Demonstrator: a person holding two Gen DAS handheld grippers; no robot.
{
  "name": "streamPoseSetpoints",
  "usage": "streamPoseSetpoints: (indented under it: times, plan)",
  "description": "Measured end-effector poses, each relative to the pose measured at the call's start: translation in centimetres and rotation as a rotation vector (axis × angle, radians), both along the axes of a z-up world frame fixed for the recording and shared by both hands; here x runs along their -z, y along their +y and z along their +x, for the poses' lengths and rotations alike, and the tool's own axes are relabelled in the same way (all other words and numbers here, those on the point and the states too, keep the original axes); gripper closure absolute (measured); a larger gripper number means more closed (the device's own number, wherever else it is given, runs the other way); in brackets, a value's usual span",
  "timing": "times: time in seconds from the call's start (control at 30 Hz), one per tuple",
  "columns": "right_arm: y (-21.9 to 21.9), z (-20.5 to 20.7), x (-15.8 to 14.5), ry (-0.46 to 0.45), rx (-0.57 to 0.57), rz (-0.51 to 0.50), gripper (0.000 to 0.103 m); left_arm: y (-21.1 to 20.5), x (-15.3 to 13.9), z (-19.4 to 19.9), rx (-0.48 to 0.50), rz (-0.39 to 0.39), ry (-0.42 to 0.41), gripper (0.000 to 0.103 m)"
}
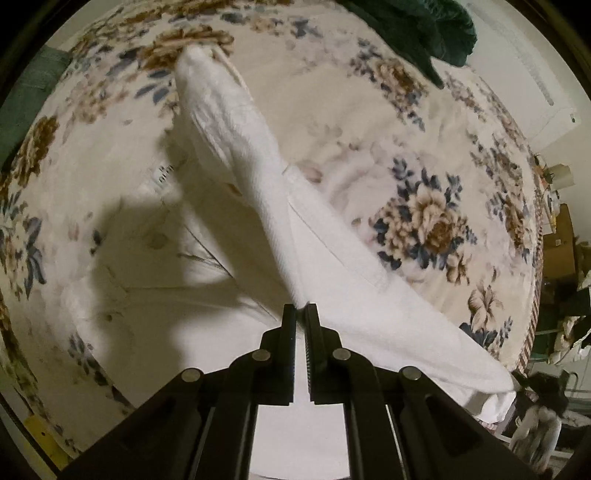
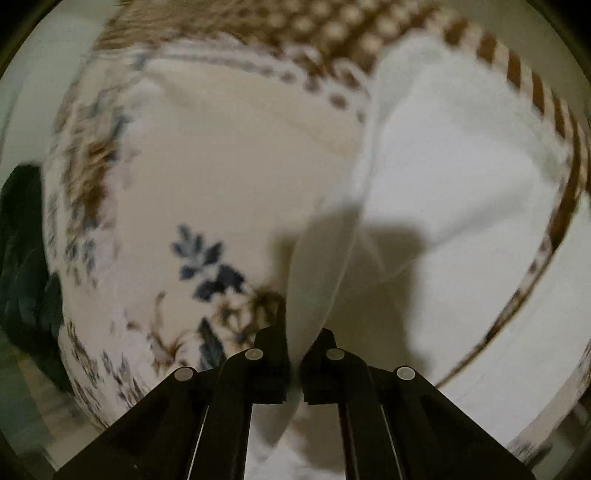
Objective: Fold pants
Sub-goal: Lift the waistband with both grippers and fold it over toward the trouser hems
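White pants [image 1: 236,155] lie on a floral bedspread [image 1: 424,214]. In the left wrist view my left gripper [image 1: 302,314] is shut on an edge of the pants, and the cloth rises from the bed to its fingertips in a taut ridge. In the right wrist view my right gripper [image 2: 295,332] is shut on another part of the white pants [image 2: 443,177], with a fold of cloth pinched between its black fingers [image 2: 271,343] and hanging below them. The view is blurred.
A dark green garment [image 1: 424,26] lies at the far side of the bed and shows at the left of the right wrist view [image 2: 22,258]. The bedspread's brown patterned border [image 2: 546,110] marks the bed edge. Clutter and boxes [image 1: 557,251] stand beside the bed.
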State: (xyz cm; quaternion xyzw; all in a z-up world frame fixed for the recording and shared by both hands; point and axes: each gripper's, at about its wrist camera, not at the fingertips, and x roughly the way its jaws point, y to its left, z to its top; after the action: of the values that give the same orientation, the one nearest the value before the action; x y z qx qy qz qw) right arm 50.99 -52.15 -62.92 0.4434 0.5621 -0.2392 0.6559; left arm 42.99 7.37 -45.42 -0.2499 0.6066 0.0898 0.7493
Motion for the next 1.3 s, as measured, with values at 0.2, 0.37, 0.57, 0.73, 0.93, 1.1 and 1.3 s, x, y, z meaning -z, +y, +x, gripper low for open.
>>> streamPoseSetpoints:
  times: [0.2,0.37,0.57,0.73,0.93,1.1,1.3]
  plan:
    - [1.4,-6.8,-7.1,-0.163,-0.147,-0.018,0.098,2.9,-4.4,-4.7,-0.027,0.089,-0.087,0.103]
    - [2.2,-16.4,-5.9,-0.138,-0.153,0.052,0.098,5.5,0.7,-12.7,-0.079,0.075,0.090,0.103]
    - [2.4,-25.0,0.6,0.011,-0.112,0.101,0.098,8.0,5.8,-15.8,-0.209,-0.070,0.133,0.100]
    - [1.9,-26.3,3.3,0.007,-0.099,0.142,0.076,9.4,6.8,-14.5,-0.295,-0.117,0.069,0.076]
    - [1.0,-27.3,4.4,-0.067,-0.026,0.186,0.058,11.6,8.6,-12.0,-0.370,-0.064,0.041,0.059]
    - [1.7,-26.8,5.0,-0.101,0.053,0.212,0.058,12.3,10.6,-10.3,-0.425,-0.071,0.057,0.061]
    - [2.2,-26.9,3.9,-0.119,0.062,0.133,0.090,12.0,8.4,-10.7,-0.397,-0.014,-0.036,0.094]
